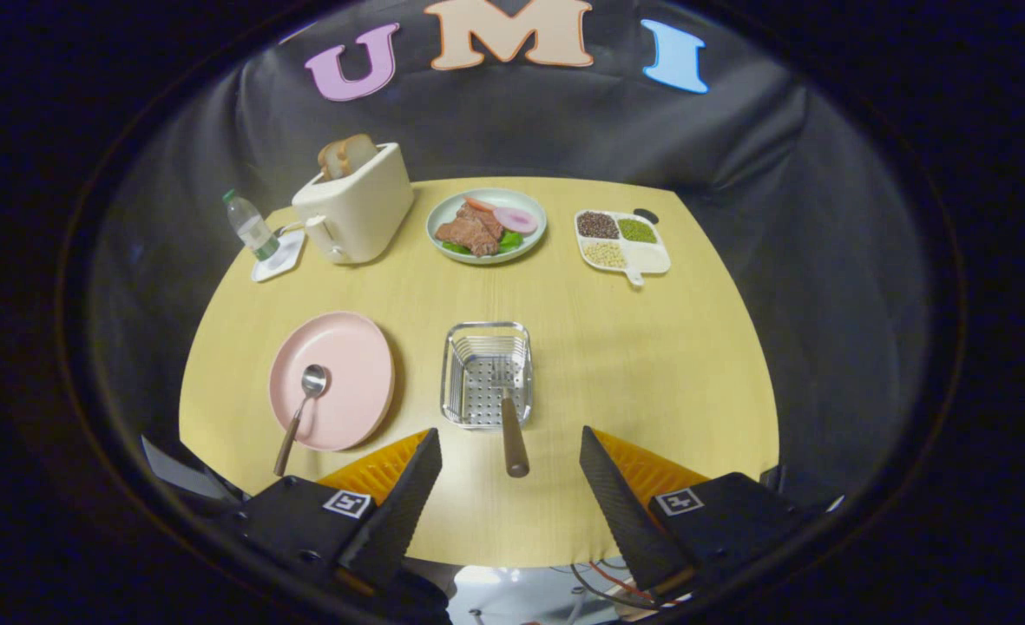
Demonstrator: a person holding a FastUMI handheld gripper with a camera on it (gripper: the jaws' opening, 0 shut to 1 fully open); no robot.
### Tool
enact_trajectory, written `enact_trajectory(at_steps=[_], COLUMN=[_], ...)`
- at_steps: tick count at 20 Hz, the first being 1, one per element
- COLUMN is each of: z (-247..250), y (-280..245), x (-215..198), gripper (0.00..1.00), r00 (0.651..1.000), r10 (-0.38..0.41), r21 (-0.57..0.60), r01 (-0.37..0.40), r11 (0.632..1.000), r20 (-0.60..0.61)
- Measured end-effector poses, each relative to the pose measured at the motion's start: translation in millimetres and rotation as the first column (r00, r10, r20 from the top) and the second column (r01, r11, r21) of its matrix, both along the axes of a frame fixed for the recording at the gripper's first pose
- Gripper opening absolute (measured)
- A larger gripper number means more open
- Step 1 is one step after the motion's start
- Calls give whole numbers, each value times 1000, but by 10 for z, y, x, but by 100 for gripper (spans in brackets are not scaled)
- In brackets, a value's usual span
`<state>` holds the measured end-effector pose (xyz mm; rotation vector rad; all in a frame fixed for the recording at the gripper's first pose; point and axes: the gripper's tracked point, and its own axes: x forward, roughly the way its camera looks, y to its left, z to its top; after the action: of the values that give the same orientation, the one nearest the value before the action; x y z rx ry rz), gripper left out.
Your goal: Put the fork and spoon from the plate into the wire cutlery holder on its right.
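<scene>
We see our gripper (510,451) spread wide, holding nothing — fork (512,434) handle between its fingers, bare desk (651,347) at lower right.

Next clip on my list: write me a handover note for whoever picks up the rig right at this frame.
Claw: open, holding nothing, fingers spread either side of the fork's handle end.
Fork: already in the wire cutlery holder, head down in the basket, wooden handle leaning out over the near rim toward the claw.
Spoon: on the pink plate, bowl on the plate, handle sticking out past its near edge, left of the holder.
Done: fork moved.
Left: pick up the spoon and put it in the holder.
</scene>
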<state>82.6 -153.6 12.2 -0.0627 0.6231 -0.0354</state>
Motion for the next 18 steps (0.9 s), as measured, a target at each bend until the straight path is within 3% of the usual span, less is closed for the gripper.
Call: enact_trajectory(at_steps=[6, 9, 13, 18], z=[244, 137, -146, -658], y=[532, 869, 1298, 1987], x=[-114, -198, -244, -290], gripper=[99, 99, 99, 99], r00=[972, 957, 947, 960], r10=[17, 8, -7, 57], r21=[22, 34, 28, 62], r01=[-23, -18, -2, -77], r11=[1000, 999, 1000, 995], r20=[234, 291, 322, 273])
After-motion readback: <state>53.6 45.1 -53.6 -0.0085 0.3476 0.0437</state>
